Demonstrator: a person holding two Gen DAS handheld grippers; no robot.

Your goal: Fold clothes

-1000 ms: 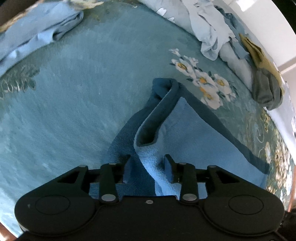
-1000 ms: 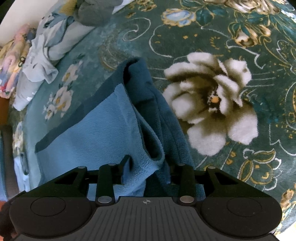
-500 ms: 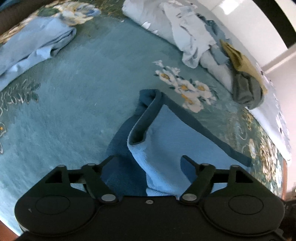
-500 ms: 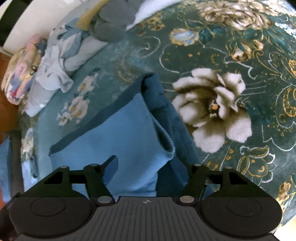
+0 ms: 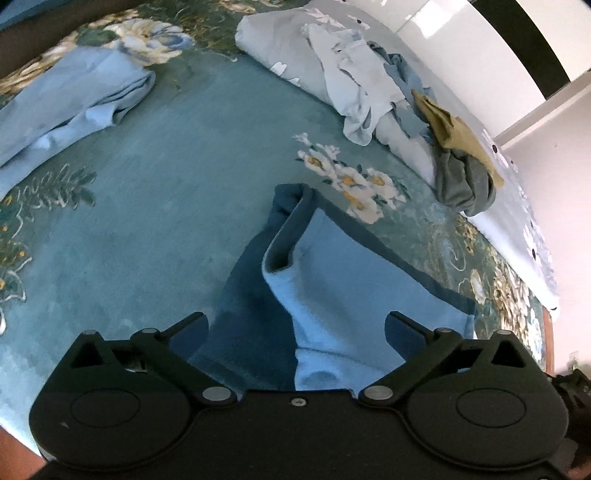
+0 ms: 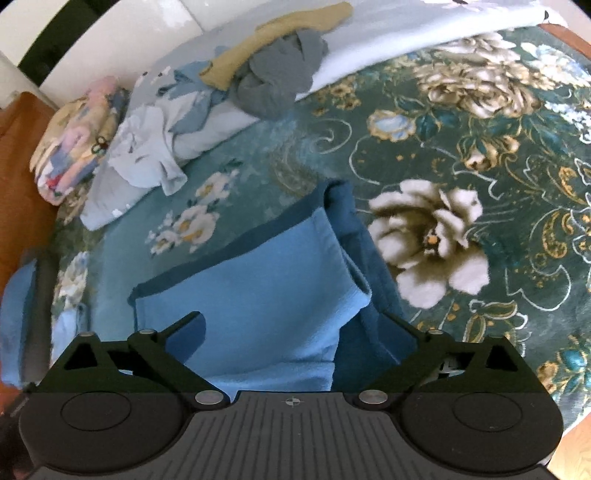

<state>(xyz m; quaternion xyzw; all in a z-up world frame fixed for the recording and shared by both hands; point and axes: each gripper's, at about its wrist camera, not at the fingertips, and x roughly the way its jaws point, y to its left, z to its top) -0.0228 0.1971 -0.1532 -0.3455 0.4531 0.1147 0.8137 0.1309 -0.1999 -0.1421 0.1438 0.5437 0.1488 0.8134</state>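
Both the left hand-held gripper (image 5: 295, 325) and right hand-held gripper (image 6: 301, 325), jaws just spread wide and gripping nothing, hang over the fleecy two-tone blue garment (image 5: 347, 291), folded at lower centre on the plush floral blanket (image 5: 147, 206).

A teal floral bedspread (image 5: 155, 229) covers the whole surface. A cluster of small white flowers (image 5: 347, 177) is printed near its middle, and one large white blossom (image 6: 428, 251) sits on the darker, gold-scrolled right part. A pale grey-blue quilt (image 6: 406, 33) lies rolled along the far edge. At the far left end rests a pastel patterned pillow (image 6: 70, 144). Behind stands a white wall (image 5: 461, 40). Brown wood (image 6: 18, 155) shows at the left edge.
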